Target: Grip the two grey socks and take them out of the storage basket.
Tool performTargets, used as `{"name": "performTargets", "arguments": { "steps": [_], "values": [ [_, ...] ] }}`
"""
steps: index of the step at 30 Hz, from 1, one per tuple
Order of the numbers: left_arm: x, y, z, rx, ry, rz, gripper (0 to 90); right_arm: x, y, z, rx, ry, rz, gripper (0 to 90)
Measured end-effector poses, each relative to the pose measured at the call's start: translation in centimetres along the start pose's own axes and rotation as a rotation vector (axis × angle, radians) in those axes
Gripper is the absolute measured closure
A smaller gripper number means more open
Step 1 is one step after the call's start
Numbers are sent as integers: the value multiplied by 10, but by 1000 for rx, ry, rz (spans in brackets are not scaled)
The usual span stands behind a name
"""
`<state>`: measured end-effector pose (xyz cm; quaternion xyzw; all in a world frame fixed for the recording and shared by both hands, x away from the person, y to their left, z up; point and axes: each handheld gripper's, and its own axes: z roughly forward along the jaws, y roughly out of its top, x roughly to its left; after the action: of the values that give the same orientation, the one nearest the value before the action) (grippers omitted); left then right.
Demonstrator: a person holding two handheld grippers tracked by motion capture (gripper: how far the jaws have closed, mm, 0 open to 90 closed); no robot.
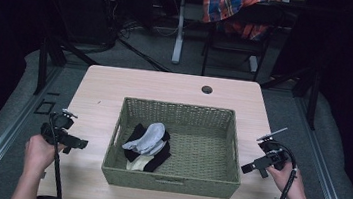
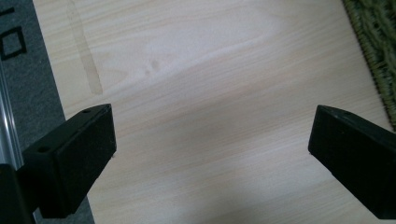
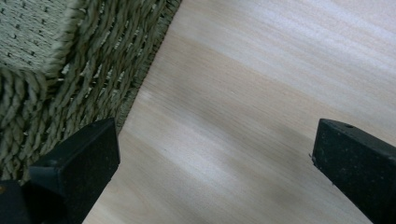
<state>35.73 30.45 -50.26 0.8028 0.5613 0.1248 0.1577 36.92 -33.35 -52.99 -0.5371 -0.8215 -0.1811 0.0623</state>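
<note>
Flanking the basket (image 1: 170, 179) of socks (image 1: 148, 144), left gripper (image 1: 78, 144) and right gripper (image 1: 248, 168) gape empty.

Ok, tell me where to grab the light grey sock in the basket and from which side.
Grip the grey sock at its raised upper end, coming straight down from above: it lies on top of the black socks, and the basket walls block any sideways approach. The left gripper, jaws open, seems nearer.
</note>
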Motion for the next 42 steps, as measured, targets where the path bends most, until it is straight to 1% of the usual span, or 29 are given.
{"name": "performTargets", "arguments": {
  "steps": [1, 2, 4, 5, 8, 10, 11, 13, 14, 15, 17, 18, 19, 20, 22, 23, 24, 25, 26, 27, 28, 31, 32, 33, 34, 35, 36, 37, 42],
  "values": [
    [0, 0, 0, 0, 0, 0, 9, 0, 0, 0, 0, 0, 0, 7],
    [-1, 2, -4, -3, 2, 5, 5, 0, -1, -1, -11, -1, 18, 7],
    [-2, 5, -9, -6, 13, 11, 5, -2, 0, -2, 4, -2, -1, 7],
    [-2, 6, -12, -15, 9, 7, 7, 0, 0, -1, -2, -2, 12, 7],
    [-4, 8, -19, -33, -3, 11, 5, 0, 0, 0, -2, -2, 1, 7],
    [-9, 11, -27, -54, -7, 24, 5, 0, -1, 0, -9, -2, 7, 7],
    [-11, 13, -30, -51, -9, 26, 6, -1, 0, -2, 13, -6, -3, 7],
    [-17, 16, -39, -56, -7, 38, 5, -1, 0, -2, 5, -9, -5, 7],
    [-17, 16, -39, -56, -7, 38, 5, 0, 0, -2, 3, -10, -3, 7],
    [-21, 19, -46, -63, 2, 44, 5, 0, 0, -2, 5, -10, -5, 8],
    [-25, 22, -52, -74, -3, 51, 5, 0, 0, -3, 11, -10, -11, 7],
    [-27, 23, -54, -79, -1, 55, 4, 0, -1, -3, 6, -9, -8, 8],
    [-30, 25, -57, -79, 3, 61, 4, 1, -2, -1, -21, -8, 15, 8],
    [-30, 25, -57, -79, 3, 61, 4, 1, -2, -1, -21, -8, 15, 8],
    [-38, 29, -62, -72, 5, 90, 3, 0, -2, -2, -13, -5, 3, 8],
    [-41, 31, -64, -73, 4, 101, 3, 2, -2, -2, -30, -11, 21, 8],
    [-41, 31, -64, -73, 4, 101, 3, 0, -2, -3, -10, -5, 2, 9],
    [-46, 34, -66, -73, 1, 112, 3, 1, -2, -2, -28, -6, 18, 8],
    [-46, 34, -66, -73, 1, 112, 3, 1, -2, -2, -28, -6, 18, 8],
    [-51, 39, -70, -75, -12, 125, 3, 1, -3, -1, -24, -7, 18, 8],
    [-51, 39, -70, -75, -12, 125, 3, 1, -3, -1, -24, -7, 18, 8],
    [-62, 47, -77, -90, -51, 149, 3, 0, -2, -2, -17, -2, 9, 8],
    [-64, 49, -78, -98, -52, 152, 3, -1, -2, -4, 3, -6, -5, 9],
    [-67, 51, -80, -101, -52, 161, 3, 0, -3, -2, -24, -4, 17, 8],
    [-67, 51, -80, -101, -52, 161, 3, 0, -3, -2, -24, -4, 17, 8],
    [-70, 55, -82, -104, -55, 165, 3, 0, -3, -2, -17, -3, 17, 9],
    [-72, 56, -82, -109, -55, 166, 3, -1, -2, -4, 7, -6, 1, 9],
    [-76, 61, -83, -100, -50, 169, 3, 0, -2, -3, 2, -5, 6, 9],
    [-86, 71, -83, -106, -60, 193, 3, -1, -2, -4, 4, -6, 4, 9]
  ]
}}
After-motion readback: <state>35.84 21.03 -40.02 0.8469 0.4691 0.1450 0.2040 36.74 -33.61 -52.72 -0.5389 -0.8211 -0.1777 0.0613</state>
